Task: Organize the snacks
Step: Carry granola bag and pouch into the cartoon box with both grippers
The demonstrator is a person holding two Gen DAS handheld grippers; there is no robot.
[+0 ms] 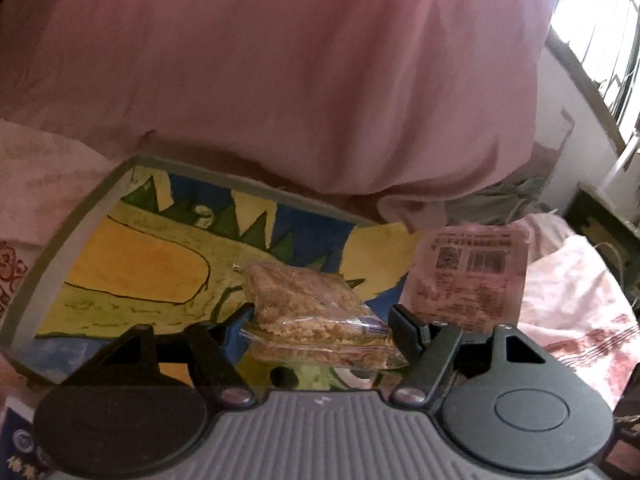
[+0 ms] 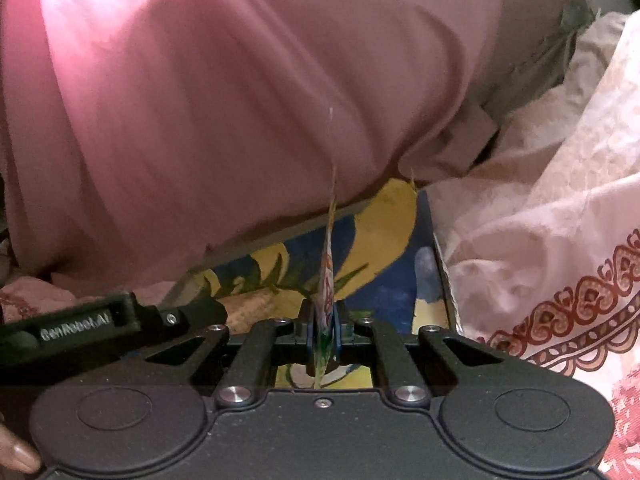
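In the left wrist view my left gripper (image 1: pixel 322 316) has its jaws set wide around a clear bag of brown crumbly snack (image 1: pixel 312 304) that sits between the fingers over a colourful painted board (image 1: pixel 140 264); whether the pads press it is unclear. A pink snack packet (image 1: pixel 472 276) with a barcode stands just right of it. In the right wrist view my right gripper (image 2: pixel 323 320) is shut on a thin flat snack packet (image 2: pixel 329 264) seen edge-on, standing upright above the board (image 2: pixel 384 232). The other gripper's black body (image 2: pixel 112 324) enters from the left.
The person's pink shirt (image 1: pixel 300 72) fills the far side of both views, close to the board. Pale patterned bedding (image 2: pixel 560 240) lies to the right, and it also shows in the left wrist view (image 1: pixel 580 300). A bright window (image 1: pixel 600 12) is at the upper right.
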